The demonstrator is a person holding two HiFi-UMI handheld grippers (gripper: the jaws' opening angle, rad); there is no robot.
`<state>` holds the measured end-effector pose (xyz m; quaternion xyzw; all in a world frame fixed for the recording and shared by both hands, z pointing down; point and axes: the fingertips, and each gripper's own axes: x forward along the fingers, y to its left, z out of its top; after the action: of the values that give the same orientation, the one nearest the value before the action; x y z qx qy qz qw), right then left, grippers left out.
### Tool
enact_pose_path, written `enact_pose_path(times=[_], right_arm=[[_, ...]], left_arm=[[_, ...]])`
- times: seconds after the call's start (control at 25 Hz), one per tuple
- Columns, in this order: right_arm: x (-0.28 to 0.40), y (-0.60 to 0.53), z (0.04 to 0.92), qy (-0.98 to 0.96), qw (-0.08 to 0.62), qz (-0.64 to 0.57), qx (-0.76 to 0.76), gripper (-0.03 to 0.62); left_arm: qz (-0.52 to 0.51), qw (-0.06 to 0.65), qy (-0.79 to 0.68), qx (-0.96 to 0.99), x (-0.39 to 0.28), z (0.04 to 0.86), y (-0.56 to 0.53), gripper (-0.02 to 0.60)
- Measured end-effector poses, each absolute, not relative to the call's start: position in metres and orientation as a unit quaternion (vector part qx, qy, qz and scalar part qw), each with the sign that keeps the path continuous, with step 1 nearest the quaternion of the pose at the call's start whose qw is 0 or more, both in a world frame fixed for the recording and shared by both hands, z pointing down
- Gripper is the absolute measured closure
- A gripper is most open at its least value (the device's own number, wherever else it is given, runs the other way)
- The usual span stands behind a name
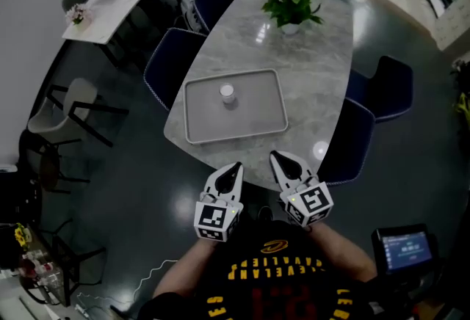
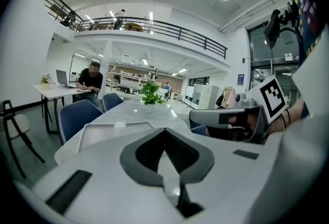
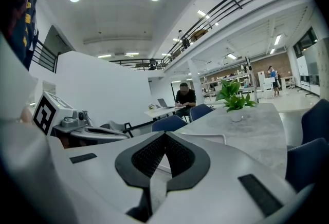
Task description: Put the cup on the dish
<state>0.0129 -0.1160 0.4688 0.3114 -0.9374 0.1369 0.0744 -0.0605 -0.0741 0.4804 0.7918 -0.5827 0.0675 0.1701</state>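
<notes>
Left tongs point(image 1: 234, 166): closed, empty, short of grey marble surface's point(image 1: 316, 69) near edge.
Right tongs point(image 1: 276, 158): closed, empty, at its 3 o'clock.
Small white cup point(image 1: 228, 95): upright on grey rectangular tray point(image 1: 192, 102), 12 o'clock.
Room: surface bare at tray's 3 o'clock.

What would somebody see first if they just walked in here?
A small white cup stands alone in a grey tray on the near end of a long table. A green plant sits at the far end. The left claw and right claw hang shut, short of the table's edge.
</notes>
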Motion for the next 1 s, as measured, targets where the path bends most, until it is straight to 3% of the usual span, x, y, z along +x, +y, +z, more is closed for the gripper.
enact_pose_path(times=[0.68,1.0], right_arm=[[0.018,-0.110,0.382,-0.952,0.012,0.089,0.293,0.589],[0.017,-0.105,0.385,-0.952,0.011,0.088,0.293,0.589]], left_arm=[[0.005,0.154,-0.566,0.810,-0.047,0.391,-0.069,0.580],[0.004,0.178,-0.559,0.810,-0.041,0.400,-0.067,0.580]])
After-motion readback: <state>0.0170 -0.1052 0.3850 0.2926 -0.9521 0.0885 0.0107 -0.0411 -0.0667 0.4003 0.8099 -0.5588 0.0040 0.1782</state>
